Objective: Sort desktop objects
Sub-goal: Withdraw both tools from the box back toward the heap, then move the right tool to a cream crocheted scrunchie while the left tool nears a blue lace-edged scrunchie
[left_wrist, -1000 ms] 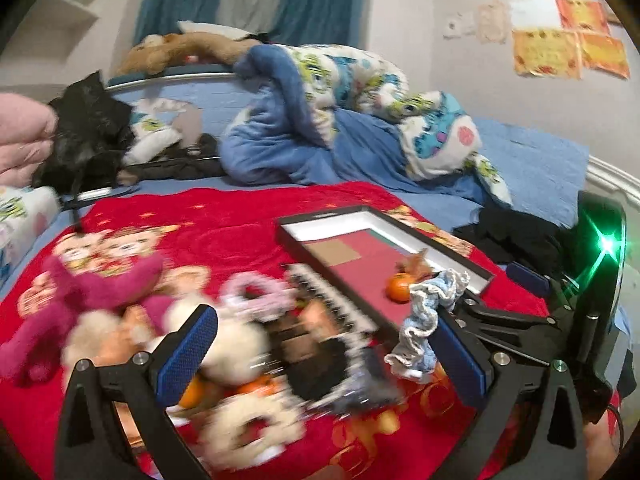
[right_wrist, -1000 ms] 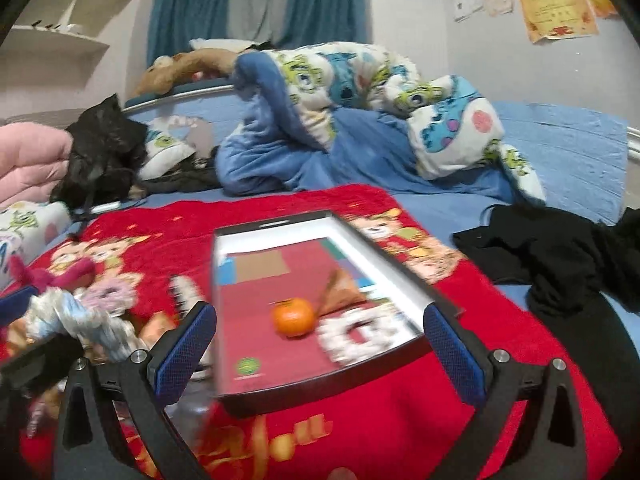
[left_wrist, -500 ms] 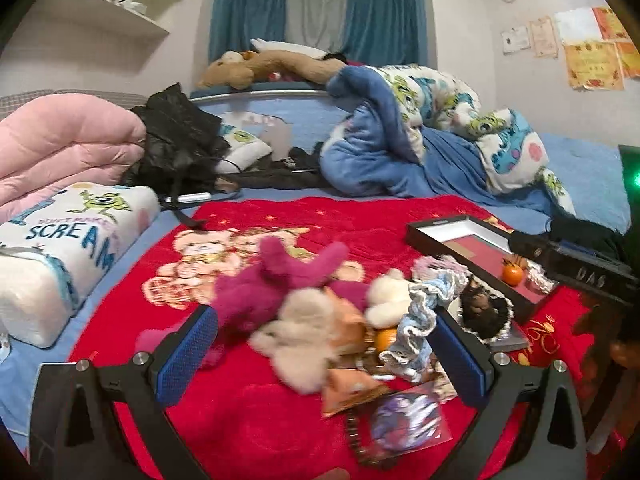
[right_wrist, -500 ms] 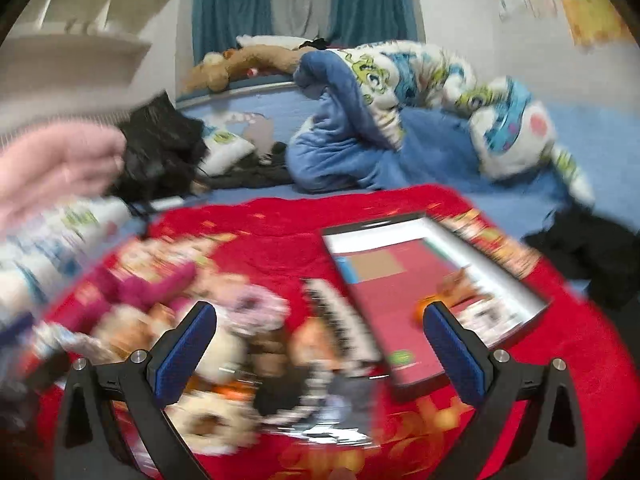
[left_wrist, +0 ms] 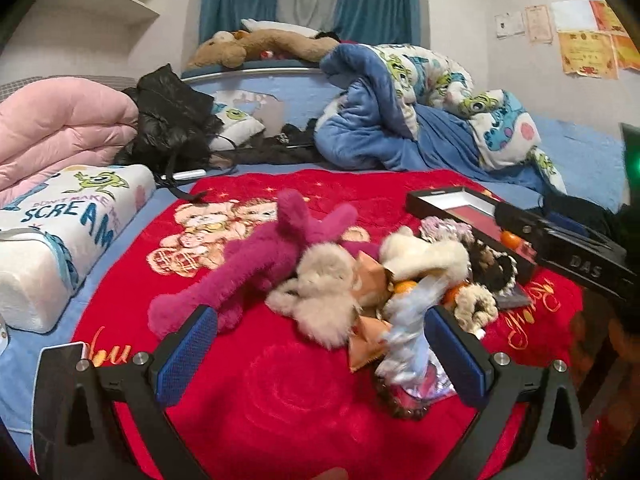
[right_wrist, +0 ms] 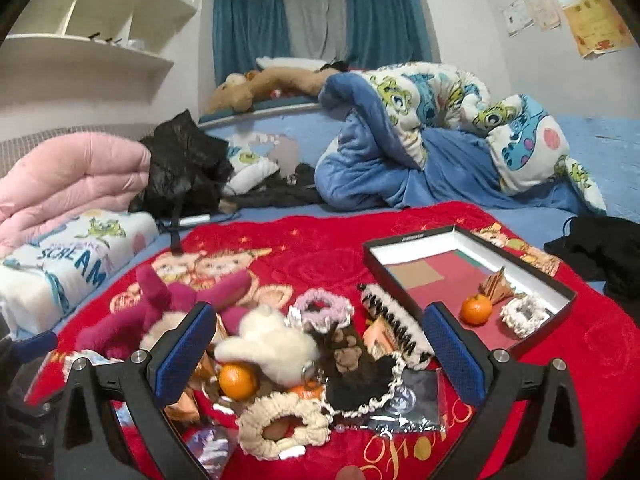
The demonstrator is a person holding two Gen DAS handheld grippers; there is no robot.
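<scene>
Pale-blue scrunchie (left_wrist: 416, 312) has swung away from the tray (right_wrist: 532, 264), hanging off the spread left tongs (left_wrist: 320, 356) over the pile | right tongs (right_wrist: 320, 356) open, empty, back above the pile | scrunchie not delivered

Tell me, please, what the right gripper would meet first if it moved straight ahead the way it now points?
Most likely the pile just ahead: the right gripper is open and aimed at the white plush toy, with the black scrunchie beside it. Depth is hard to judge through the fisheye.
</scene>
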